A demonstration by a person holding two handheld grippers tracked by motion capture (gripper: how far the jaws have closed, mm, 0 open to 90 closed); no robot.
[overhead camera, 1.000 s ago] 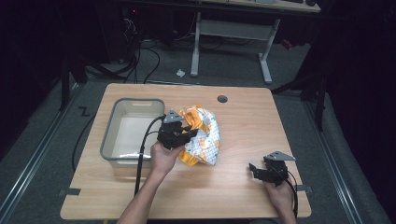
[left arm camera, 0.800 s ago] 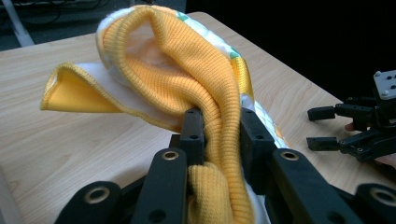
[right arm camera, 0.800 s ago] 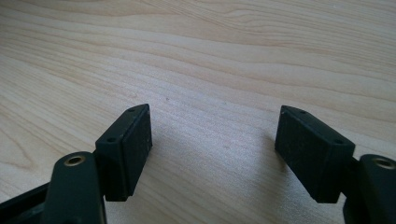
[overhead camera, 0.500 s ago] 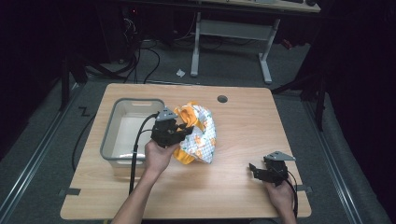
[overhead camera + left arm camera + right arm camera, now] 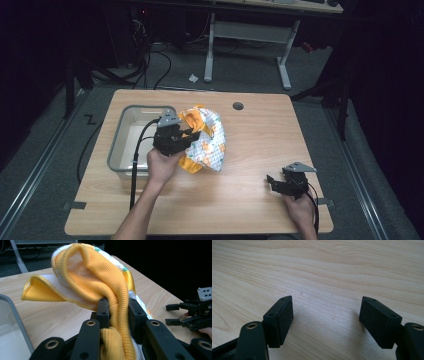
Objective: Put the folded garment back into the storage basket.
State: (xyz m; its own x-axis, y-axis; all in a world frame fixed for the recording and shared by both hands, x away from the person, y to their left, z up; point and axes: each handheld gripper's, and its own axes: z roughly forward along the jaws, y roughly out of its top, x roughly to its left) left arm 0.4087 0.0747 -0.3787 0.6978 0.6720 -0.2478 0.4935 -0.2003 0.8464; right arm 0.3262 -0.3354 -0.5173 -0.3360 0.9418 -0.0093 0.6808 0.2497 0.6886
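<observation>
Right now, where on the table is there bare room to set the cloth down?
Bare wood lies between the cloth and the open right gripper, and along the far right past the grommet hole. The left is crowded: bin, left gripper.

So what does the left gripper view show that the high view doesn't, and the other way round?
The left gripper view alone makes the grasp clear: the left gripper has its jaws shut on a band of orange ribbed knit of the garment.

The high view alone takes in the clear plastic bin at the table's left side, the round hole near the far edge, and the floor with desk legs beyond.

Both share the orange and white garment, the wooden table, and the right gripper, apart from the garment and open.
</observation>
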